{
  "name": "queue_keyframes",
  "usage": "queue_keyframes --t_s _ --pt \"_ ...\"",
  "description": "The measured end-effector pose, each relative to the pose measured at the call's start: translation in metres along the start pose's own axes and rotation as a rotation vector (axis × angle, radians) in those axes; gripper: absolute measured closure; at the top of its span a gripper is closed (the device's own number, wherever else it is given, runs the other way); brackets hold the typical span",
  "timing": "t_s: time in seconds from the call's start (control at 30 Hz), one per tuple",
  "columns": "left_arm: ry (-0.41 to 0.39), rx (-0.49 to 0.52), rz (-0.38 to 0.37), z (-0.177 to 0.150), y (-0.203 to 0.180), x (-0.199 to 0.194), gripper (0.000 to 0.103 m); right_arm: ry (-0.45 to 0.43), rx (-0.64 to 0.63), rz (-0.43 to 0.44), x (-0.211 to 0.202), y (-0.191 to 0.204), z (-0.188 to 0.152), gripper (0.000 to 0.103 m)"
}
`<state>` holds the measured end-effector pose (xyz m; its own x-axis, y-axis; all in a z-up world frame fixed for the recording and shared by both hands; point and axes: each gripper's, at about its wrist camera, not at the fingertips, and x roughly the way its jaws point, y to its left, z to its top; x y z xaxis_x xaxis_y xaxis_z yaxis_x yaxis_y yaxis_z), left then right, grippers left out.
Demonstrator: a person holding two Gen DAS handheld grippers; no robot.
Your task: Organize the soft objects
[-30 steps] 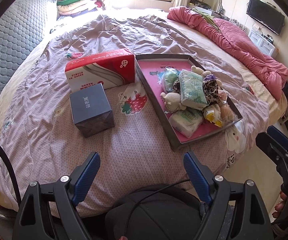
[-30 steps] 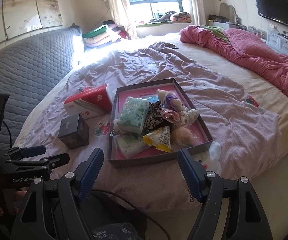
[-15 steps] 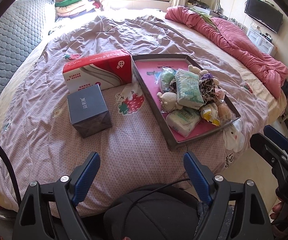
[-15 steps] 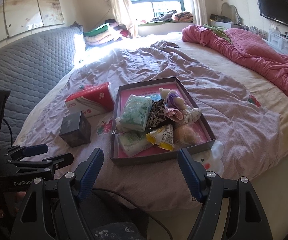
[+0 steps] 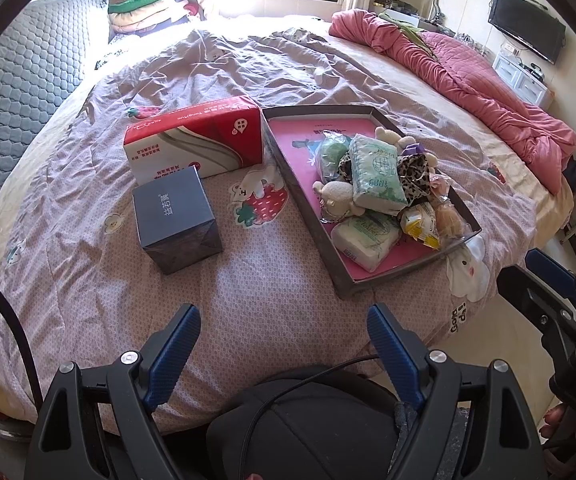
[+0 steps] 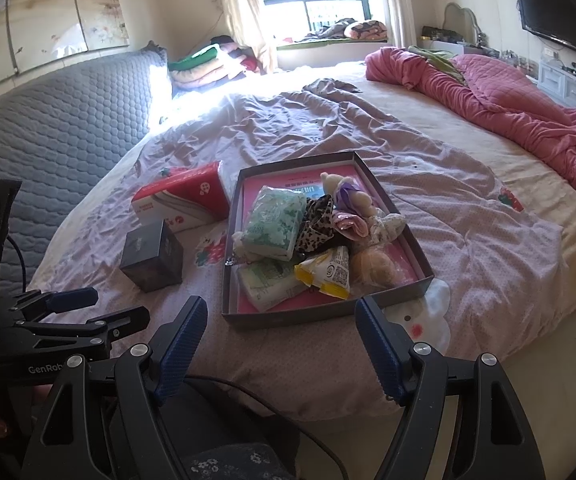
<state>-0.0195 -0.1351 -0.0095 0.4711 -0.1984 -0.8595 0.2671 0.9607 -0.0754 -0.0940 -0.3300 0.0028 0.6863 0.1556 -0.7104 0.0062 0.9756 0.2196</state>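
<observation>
Against the earlier frames, the dark grey cube box (image 5: 177,219), the red tissue box (image 5: 195,138) and the tray (image 5: 372,276) are being seen a little lower and nearer in both views, with the bed edge being drawn closer to the cameras; the things themselves are being left where they were.

In the left wrist view, the left claw (image 5: 284,326) is being held released, its blue fingers spread wide and nothing being gripped, above the near edge of the bed (image 5: 88,280). The cube box is lying ahead and slightly left of it, well apart, with the red tissue box just behind and touching or nearly touching it. The soft objects (image 5: 380,192) are being kept heaped in the pink-lined tray, ahead and to the right of the left claw. White characters are printed on the cube box top; "TongYue" can possibly be read on the tissue box. The green-and-white tissue pack (image 5: 376,174) is lying on top of the heap.

In the right wrist view, the right claw (image 6: 280,330) is likewise being held released and empty, with the tray (image 6: 320,318) directly ahead and its near wall showing between the fingertips. The yellow packet (image 6: 326,274) with a QR code is lying nearest. "GenRob" is readable on the left tool at the left edge.
</observation>
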Motion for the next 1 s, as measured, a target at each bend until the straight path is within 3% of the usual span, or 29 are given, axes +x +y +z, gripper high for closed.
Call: queue_keyframes --t_s 1.0 --pt "0.008 0.006 0.025 -0.0015 0.0033 0.0048 0.018 0.009 0.010 -0.005 0.0040 -0.0043 -0.0013 0.025"
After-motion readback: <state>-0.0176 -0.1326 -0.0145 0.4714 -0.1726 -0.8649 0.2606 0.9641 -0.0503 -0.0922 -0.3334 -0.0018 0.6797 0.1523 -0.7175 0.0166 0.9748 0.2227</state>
